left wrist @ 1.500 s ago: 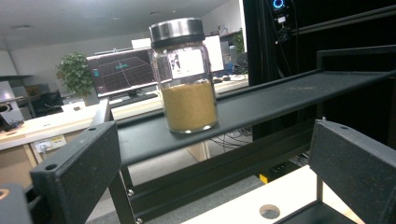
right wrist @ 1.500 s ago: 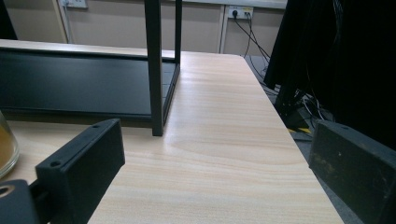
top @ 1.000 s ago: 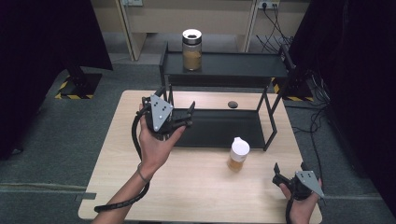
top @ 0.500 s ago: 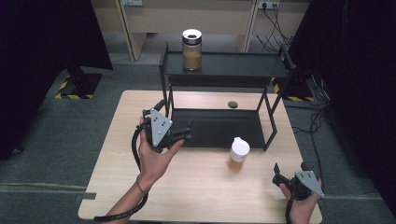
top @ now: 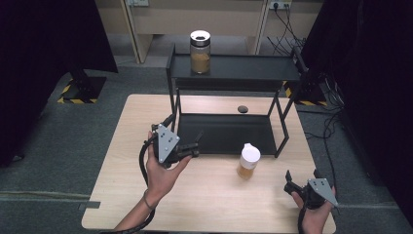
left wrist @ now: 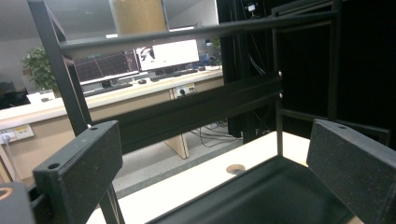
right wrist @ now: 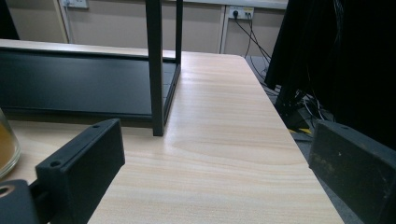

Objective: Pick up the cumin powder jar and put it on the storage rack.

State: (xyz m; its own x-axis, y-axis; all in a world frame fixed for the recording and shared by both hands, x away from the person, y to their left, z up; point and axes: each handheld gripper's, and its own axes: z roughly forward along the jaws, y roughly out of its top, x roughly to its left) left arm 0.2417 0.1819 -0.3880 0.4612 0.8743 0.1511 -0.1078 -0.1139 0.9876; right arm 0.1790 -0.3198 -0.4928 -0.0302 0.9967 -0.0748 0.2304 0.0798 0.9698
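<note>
White-lidded jar (top: 248, 162) w/ amber contents stands upright on the surface (top: 214, 195), just off the front edge of the black rack's lower tray (top: 224, 132), near the rack's front-right leg (top: 283, 127); nothing's touching it. In the right gripper view a sliver of its glass (right wrist: 7, 147) peeks in at 9 o'clock. Left tool (top: 191, 146) sits at roughly 10 o'clock from the jar, held in the left hand (top: 163, 168), jaws spread wide and empty, tips at the tray's front-left corner; its own view looks under the rack's top bar (left wrist: 196, 35) into the tray (left wrist: 261, 196). Right tool (top: 300, 179) at about 4 o'clock from the jar, well apart, low near the surface's front-right corner, gripped by the right hand (top: 311, 214); jaws wide apart, nothing between them, bare wood (right wrist: 224, 154) ahead. Up on the rack's top shelf (top: 243, 66), at 12 o'clock, a second jar (top: 200, 51) w/ dark lid, brown fill, upright near the shelf's left end. Small dark round hole (top: 242, 108) in the surface behind the tray. Cables (top: 326, 122) trail on the floor at 3 o'clock.
</note>
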